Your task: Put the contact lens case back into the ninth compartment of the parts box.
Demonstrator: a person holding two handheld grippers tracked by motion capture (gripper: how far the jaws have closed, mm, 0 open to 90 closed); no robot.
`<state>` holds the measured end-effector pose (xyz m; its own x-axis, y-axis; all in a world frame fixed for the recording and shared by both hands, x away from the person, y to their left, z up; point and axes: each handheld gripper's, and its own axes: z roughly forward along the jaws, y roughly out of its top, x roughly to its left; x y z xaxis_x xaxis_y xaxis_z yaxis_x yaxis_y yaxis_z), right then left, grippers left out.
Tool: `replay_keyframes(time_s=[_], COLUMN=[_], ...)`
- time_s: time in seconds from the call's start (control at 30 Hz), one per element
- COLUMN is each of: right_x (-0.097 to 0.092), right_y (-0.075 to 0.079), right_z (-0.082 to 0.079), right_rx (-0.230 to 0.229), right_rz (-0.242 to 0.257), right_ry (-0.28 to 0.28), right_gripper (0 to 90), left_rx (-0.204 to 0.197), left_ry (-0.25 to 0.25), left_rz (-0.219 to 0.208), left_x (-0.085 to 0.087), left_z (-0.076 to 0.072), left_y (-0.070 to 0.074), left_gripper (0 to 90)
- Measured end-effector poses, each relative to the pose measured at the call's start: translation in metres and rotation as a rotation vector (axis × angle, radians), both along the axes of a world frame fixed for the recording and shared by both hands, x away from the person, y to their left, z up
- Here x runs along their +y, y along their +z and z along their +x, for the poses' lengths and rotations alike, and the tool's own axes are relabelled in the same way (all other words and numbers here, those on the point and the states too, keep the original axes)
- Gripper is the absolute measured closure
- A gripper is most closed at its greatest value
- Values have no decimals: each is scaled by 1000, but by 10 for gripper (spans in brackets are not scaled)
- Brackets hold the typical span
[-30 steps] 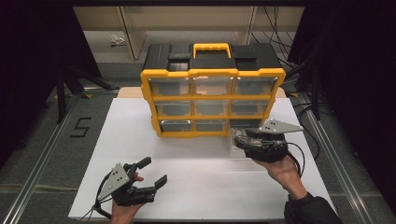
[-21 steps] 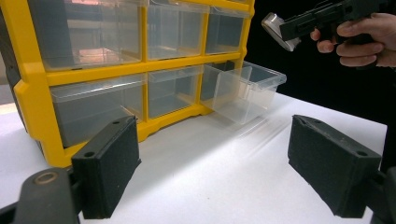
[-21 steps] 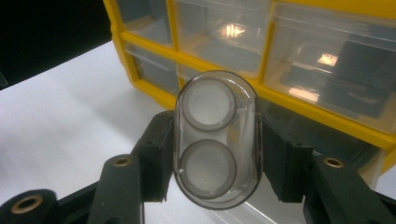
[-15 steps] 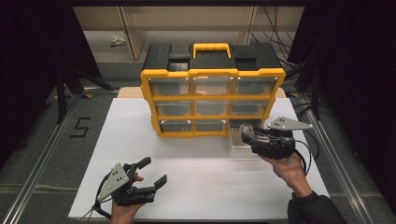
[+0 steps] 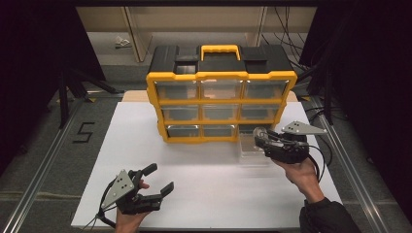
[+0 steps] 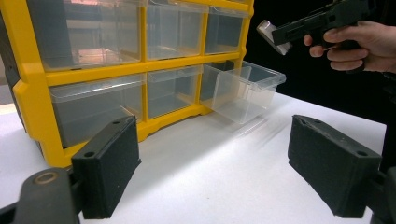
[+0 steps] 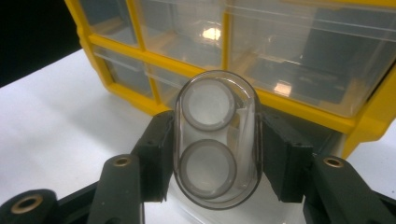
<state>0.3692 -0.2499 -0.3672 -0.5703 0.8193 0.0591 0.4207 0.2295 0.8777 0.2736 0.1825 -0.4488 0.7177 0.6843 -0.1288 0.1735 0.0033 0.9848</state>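
Observation:
A yellow and black organiser [image 5: 221, 104] with clear drawers stands at the back of the white table [image 5: 194, 160]. Its bottom right drawer [image 5: 248, 146] is pulled out onto the table, also seen as an empty clear drawer [image 6: 245, 91] from the left gripper view. My right gripper [image 5: 261, 138] hovers just above that drawer, shut on a clear oval case [image 7: 215, 140] with two round grey rings inside. The organiser front [image 7: 261, 42] is close behind the case. My left gripper [image 5: 158, 180] rests open near the table's front left, its pads [image 6: 109, 163] wide apart with nothing between them.
A number 5 mark [image 5: 83, 132] is on the floor left of the table. Metal rails [image 5: 347, 160] run along both table sides. Cables [image 5: 318, 158] trail from the right gripper. A person's hand [image 6: 359, 44] holds the right gripper [image 6: 268, 31].
The right gripper has carried the clear case a little farther toward the organiser, over the pulled-out drawer. The left gripper has stayed put.

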Motion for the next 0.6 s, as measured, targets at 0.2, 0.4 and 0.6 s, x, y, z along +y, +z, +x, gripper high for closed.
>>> replay_keyframes(time_s=[0.2, 0.4, 0.6], right_x=[-5, -8, -8], right_y=[-9, -16, -20], right_z=[6, 10, 12], right_rx=[2, 9, 14], right_rz=[4, 8, 1], right_ry=[-24, -54, -59], right_gripper=[495, 495, 495], left_rx=[2, 3, 3], left_ry=[0, 0, 0], left_rz=[0, -1, -1], left_x=[0, 0, 0], left_z=[0, 1, 0], left_y=[0, 0, 0], left_gripper=[163, 163, 163])
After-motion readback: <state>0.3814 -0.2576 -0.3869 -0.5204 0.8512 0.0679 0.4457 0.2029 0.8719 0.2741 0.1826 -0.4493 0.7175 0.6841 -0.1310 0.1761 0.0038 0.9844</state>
